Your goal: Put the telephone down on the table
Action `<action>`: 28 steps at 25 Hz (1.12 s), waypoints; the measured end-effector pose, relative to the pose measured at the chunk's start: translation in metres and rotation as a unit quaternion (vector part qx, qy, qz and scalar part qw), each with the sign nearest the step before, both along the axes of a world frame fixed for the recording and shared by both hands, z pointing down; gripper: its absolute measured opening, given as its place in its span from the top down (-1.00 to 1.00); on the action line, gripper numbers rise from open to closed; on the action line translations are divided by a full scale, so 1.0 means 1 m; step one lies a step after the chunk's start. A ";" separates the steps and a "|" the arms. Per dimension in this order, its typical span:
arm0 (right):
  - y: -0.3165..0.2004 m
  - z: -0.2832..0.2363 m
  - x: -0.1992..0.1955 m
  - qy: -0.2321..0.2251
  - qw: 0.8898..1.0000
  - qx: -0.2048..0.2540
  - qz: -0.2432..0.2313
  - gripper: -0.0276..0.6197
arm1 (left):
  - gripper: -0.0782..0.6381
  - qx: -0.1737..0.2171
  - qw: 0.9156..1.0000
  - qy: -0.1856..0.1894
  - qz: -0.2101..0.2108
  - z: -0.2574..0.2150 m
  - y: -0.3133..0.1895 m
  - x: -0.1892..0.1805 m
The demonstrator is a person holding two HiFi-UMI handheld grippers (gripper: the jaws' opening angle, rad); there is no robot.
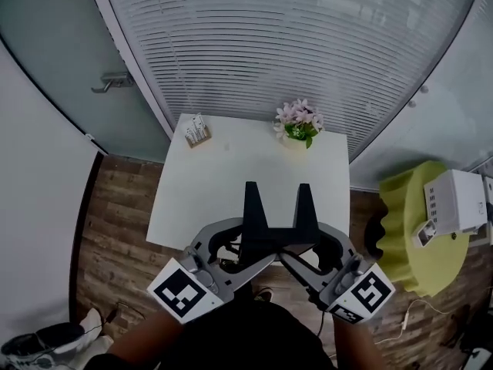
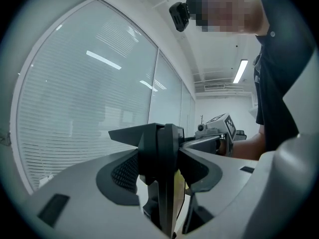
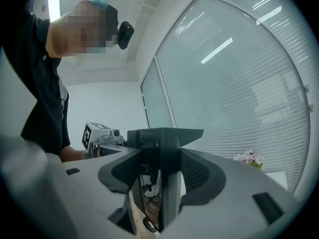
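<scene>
No telephone shows in any view. My left gripper and my right gripper are held side by side close to the person's body, above the near edge of the white table. Each pair of black fingers stands pressed together with nothing between them. In the left gripper view the left gripper is shut and empty, and the right gripper's marker cube shows beyond it. The right gripper view shows the right gripper shut and empty too.
A pot of pink flowers and a small holder stand at the table's far edge. A yellow-green round stool at the right carries a white boxy device. Glass walls with blinds curve behind; wooden floor lies around.
</scene>
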State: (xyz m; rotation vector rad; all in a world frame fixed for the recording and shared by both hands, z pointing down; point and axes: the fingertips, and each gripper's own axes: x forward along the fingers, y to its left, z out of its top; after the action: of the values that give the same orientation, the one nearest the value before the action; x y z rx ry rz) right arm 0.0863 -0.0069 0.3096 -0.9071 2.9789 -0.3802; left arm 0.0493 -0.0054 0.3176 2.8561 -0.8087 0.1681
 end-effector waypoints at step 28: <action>-0.136 0.158 -0.011 0.033 0.974 -0.222 0.036 0.11 | 0.10 -0.225 0.972 0.017 0.070 0.160 -0.135 -0.012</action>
State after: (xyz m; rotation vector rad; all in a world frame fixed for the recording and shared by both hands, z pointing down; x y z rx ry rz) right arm 0.0752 -0.1433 0.4677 -1.0668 2.9588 -1.0626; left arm 0.0377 -0.1405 0.4772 2.4736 -0.4834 0.2800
